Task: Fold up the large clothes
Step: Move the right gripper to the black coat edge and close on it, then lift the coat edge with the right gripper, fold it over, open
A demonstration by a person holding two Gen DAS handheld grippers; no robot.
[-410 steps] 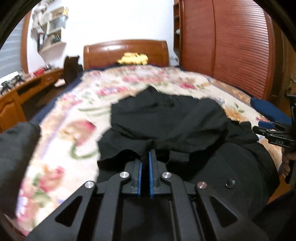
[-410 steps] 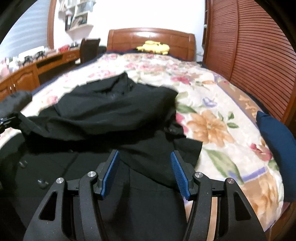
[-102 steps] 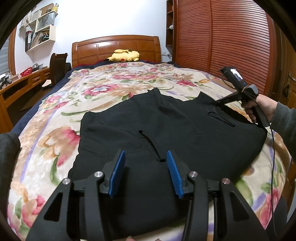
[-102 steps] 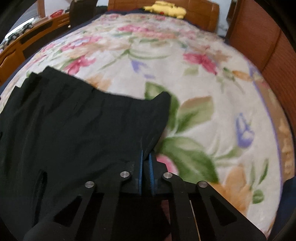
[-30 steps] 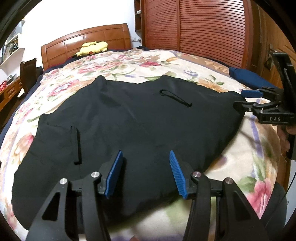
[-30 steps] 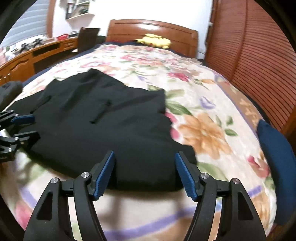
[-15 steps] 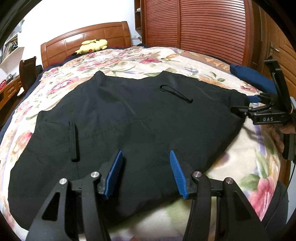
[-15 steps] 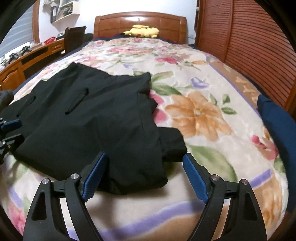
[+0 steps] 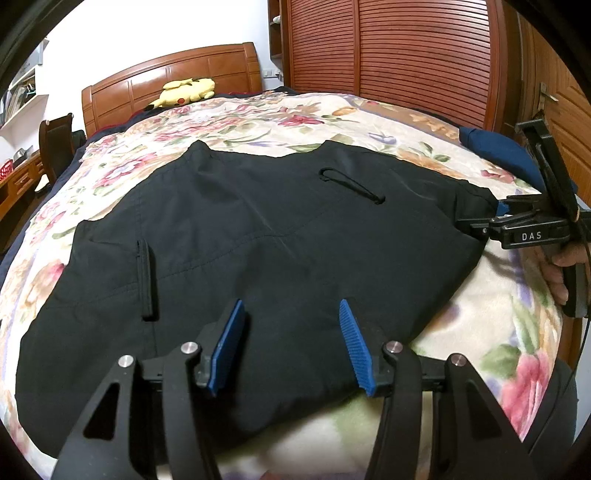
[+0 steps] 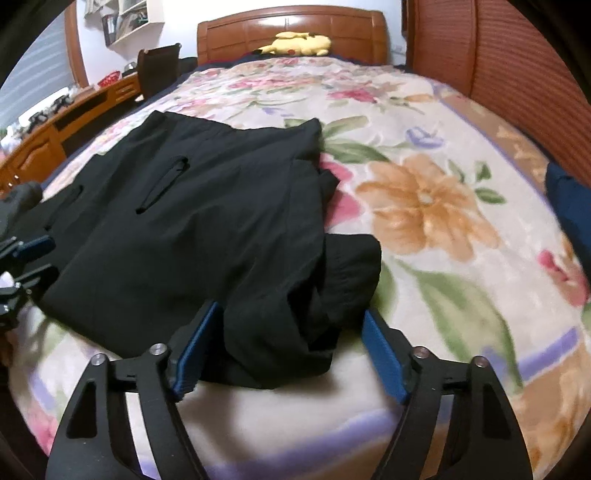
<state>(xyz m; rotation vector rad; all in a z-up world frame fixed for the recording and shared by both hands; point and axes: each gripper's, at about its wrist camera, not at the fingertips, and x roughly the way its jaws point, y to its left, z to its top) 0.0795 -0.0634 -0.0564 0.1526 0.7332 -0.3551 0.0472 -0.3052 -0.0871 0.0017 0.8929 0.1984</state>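
- Black garment (image 9: 258,229) lies flat on the floral bedspread (image 9: 258,114), long axis running lower left to right.
- Left gripper (image 9: 291,332): half-wide, empty, above its near hem.
- Right gripper (image 10: 291,332): closing, bunched corner between its blue pads (image 10: 380,354).

Wood headboard (image 9: 170,81), white wall (image 9: 147,33), slatted wardrobe doors (image 9: 417,51), desk (image 10: 48,136) w/ chair (image 10: 157,66).

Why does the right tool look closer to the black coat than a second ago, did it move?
Yes. The right tool dipped down toward the black coat; the yellow plush slid higher in its view.
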